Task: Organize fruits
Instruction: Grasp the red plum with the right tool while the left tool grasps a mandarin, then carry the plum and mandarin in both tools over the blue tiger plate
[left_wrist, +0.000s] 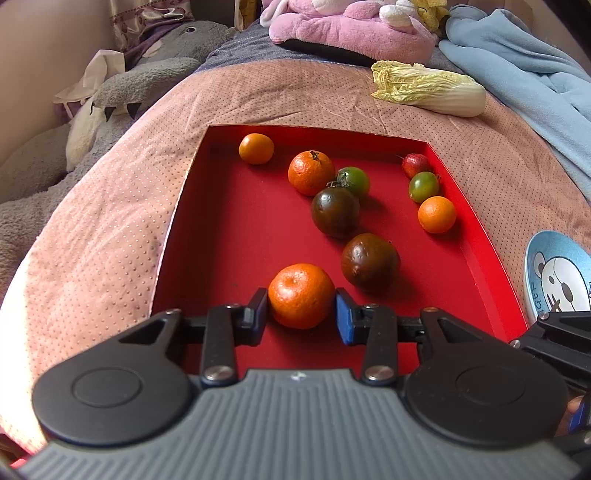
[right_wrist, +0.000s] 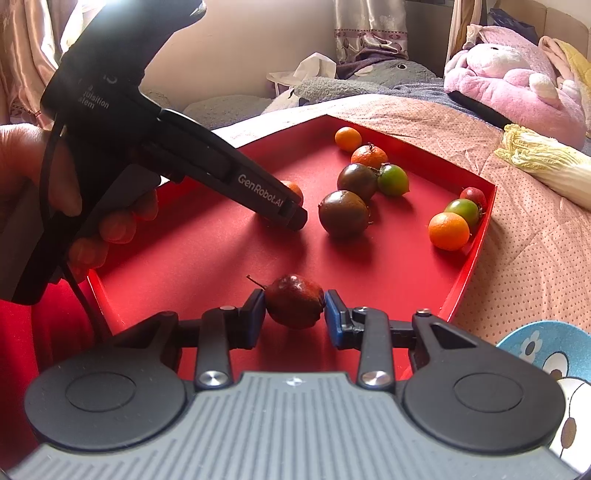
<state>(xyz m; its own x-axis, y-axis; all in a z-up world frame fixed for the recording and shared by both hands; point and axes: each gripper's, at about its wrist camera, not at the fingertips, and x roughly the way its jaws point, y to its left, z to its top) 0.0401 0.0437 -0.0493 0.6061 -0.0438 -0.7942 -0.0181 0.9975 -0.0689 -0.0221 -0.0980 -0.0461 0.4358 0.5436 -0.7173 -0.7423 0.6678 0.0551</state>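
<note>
A red tray (left_wrist: 207, 236) lies on the bed and holds several fruits. My left gripper (left_wrist: 301, 312) is shut on a large orange tangerine (left_wrist: 301, 295) low over the tray's near part. My right gripper (right_wrist: 294, 314) is shut on a small dark red fruit (right_wrist: 293, 301) with a stem, just above the tray floor (right_wrist: 207, 258). Beyond lie two dark brown tomatoes (left_wrist: 335, 211) (left_wrist: 369, 260), green tomatoes (left_wrist: 423, 186), another tangerine (left_wrist: 311, 172), small oranges (left_wrist: 436, 214) and a red fruit (left_wrist: 415, 165). The left gripper's body (right_wrist: 236, 177) shows in the right wrist view, hiding most of its tangerine (right_wrist: 294, 190).
The tray sits on a pink dotted blanket (left_wrist: 110, 206). A napa cabbage (left_wrist: 432, 88) lies behind the tray. A blue cartoon plate (left_wrist: 557, 277) is right of the tray. Plush toys (left_wrist: 351, 26) and a blue blanket (left_wrist: 517, 74) lie at the back.
</note>
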